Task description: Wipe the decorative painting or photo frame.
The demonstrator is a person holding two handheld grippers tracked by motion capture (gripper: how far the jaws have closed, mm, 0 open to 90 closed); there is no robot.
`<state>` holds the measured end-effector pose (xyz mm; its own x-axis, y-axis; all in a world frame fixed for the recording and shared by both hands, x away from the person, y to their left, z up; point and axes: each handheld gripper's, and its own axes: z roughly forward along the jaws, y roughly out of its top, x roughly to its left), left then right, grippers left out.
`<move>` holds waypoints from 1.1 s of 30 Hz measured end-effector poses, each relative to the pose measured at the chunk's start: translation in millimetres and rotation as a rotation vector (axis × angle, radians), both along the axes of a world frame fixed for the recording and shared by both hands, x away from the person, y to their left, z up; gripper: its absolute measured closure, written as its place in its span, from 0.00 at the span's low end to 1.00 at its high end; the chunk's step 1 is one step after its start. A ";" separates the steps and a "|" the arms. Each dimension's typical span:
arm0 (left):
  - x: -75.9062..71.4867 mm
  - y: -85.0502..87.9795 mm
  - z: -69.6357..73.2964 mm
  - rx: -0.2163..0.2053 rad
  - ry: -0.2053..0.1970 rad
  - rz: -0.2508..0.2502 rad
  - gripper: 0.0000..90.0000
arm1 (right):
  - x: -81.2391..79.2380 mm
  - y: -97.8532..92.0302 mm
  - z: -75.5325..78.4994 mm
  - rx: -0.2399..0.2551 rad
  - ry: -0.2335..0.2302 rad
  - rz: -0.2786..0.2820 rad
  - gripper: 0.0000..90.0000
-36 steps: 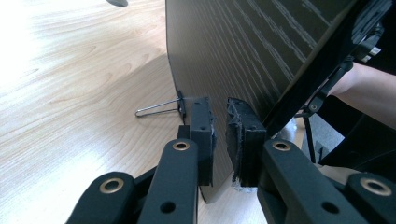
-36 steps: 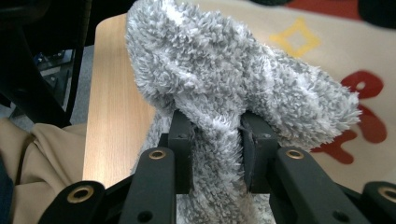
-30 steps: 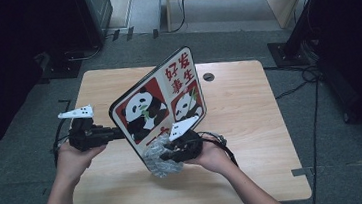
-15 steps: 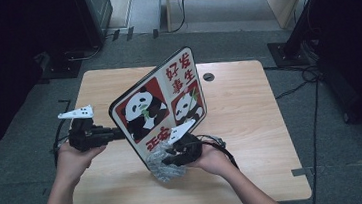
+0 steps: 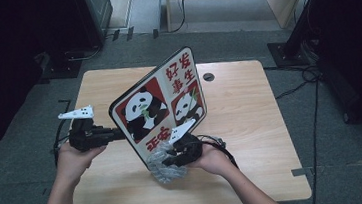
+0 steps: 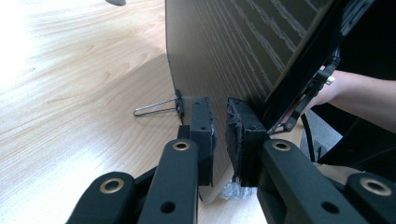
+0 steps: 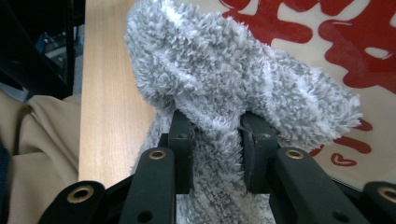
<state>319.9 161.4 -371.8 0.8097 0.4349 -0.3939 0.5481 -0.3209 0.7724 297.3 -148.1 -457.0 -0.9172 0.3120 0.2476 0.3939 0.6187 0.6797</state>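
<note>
A picture board (image 5: pixel 161 104) with pandas and red characters stands tilted above the wooden table (image 5: pixel 249 105). My left gripper (image 5: pixel 117 134) is shut on its left edge; in the left gripper view the jaws (image 6: pixel 219 112) pinch the thin edge of the board (image 6: pixel 224 51), seen from its striped back. My right gripper (image 5: pixel 168 158) is shut on a fluffy grey cloth (image 5: pixel 161 168) at the board's lower corner. In the right gripper view the cloth (image 7: pixel 224 70) bulges over the jaws (image 7: pixel 215 123) and lies against the printed front of the board (image 7: pixel 355 46).
A wire stand (image 6: pixel 156 108) sticks out from the board's back near the tabletop. A round cable hole (image 5: pixel 208 76) sits at the table's far side. Dark equipment and cables lie on the floor around the table. The person's beige clothing (image 7: pixel 37 154) is at the near edge.
The right hand with the cloth has slid a little down along the board's lower corner. The left hand and the board stay as they were.
</note>
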 end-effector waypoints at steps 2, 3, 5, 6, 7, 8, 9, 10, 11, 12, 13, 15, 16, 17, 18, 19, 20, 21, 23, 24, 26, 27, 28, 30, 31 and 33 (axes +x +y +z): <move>0.2 0.5 0.0 -0.001 -0.001 -0.001 0.89 | 0.2 -1.2 2.3 0.007 0.010 -0.001 0.79; 0.4 0.9 0.0 -0.001 -0.003 0.000 0.88 | -0.2 -1.6 4.0 0.009 0.008 -0.001 0.79; 0.6 2.1 0.0 -0.004 -0.002 0.011 0.86 | -0.9 -2.7 8.0 0.010 0.010 -0.004 0.79; 0.8 2.6 0.1 -0.002 -0.002 0.014 0.84 | -1.5 -3.5 11.0 0.020 0.011 -0.004 0.79; 0.9 3.3 0.3 0.001 -0.004 0.018 0.82 | -2.6 -3.9 13.2 0.022 0.015 -0.007 0.79; 0.8 4.0 0.4 0.004 -0.006 0.023 0.81 | -3.0 -4.3 15.8 0.030 0.004 -0.003 0.79; 0.9 4.5 0.2 0.002 -0.007 0.025 0.80 | -4.3 -4.7 19.3 0.040 0.001 -0.002 0.79; 1.0 5.1 0.2 0.003 -0.008 0.029 0.79 | -4.9 -4.6 21.2 0.049 -0.002 0.000 0.79; 1.1 6.0 0.2 0.007 -0.010 0.033 0.78 | -6.2 -4.4 24.0 0.055 -0.004 0.000 0.79; 1.3 6.9 0.2 0.007 -0.008 0.035 0.77 | -7.6 -3.7 26.6 0.063 -0.005 0.003 0.79; 1.4 7.9 0.3 0.009 -0.011 0.037 0.76 | -8.7 -2.9 29.5 0.065 -0.011 0.007 0.79; 1.4 9.6 0.4 0.013 -0.016 0.043 0.73 | -11.5 -1.2 35.3 0.078 -0.018 0.019 0.79; 1.6 10.8 0.5 0.017 -0.017 0.042 0.72 | -13.0 -0.1 38.4 0.082 -0.026 0.022 0.79; 1.8 11.6 0.2 0.019 -0.019 0.043 0.70 | -15.0 1.0 41.8 0.086 -0.024 0.025 0.79; 2.0 12.6 0.0 0.025 -0.018 0.044 0.68 | -15.9 2.1 44.8 0.092 -0.031 0.035 0.79; 2.2 13.8 -0.3 0.030 -0.020 0.047 0.66 | -17.4 3.5 48.0 0.098 -0.030 0.036 0.79; 2.6 15.0 -0.8 0.030 -0.019 0.050 0.65 | -18.3 4.8 51.2 0.100 -0.036 0.042 0.79; 2.9 16.4 -0.9 0.030 -0.016 0.054 0.63 | -19.7 6.5 54.2 0.108 -0.034 0.043 0.79; 3.2 19.6 -1.1 0.027 -0.016 0.062 0.61 | -21.9 10.1 60.5 0.121 -0.032 0.048 0.79; 3.6 21.3 -1.2 0.029 -0.017 0.065 0.60 | -22.5 11.7 62.6 0.123 -0.032 0.050 0.79; 3.9 24.9 -1.7 0.030 -0.019 0.075 0.57 | -23.5 15.7 68.2 0.123 -0.037 0.059 0.79; 4.2 27.2 -2.0 0.029 -0.020 0.084 0.57 | -24.1 17.7 71.3 0.128 -0.037 0.058 0.79; 4.4 28.7 -2.1 0.028 -0.017 0.084 0.56 | -24.6 19.9 75.1 0.135 -0.032 0.061 0.79; 4.9 32.0 -2.4 0.031 -0.019 0.093 0.55 | -25.1 23.2 80.0 0.144 -0.038 0.069 0.79; 5.0 33.2 -2.8 0.029 -0.016 0.098 0.55 | -25.6 25.2 82.7 0.149 -0.036 0.070 0.78; 5.5 35.7 -3.8 0.031 -0.016 0.104 0.55 | -25.8 29.6 87.5 0.162 -0.035 0.077 0.79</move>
<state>325.4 197.1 -375.6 0.7657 0.5284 -0.3667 0.5676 -0.2868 0.7717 271.5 -118.4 -369.5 -0.9457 0.1991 0.2568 0.3243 0.5273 0.7854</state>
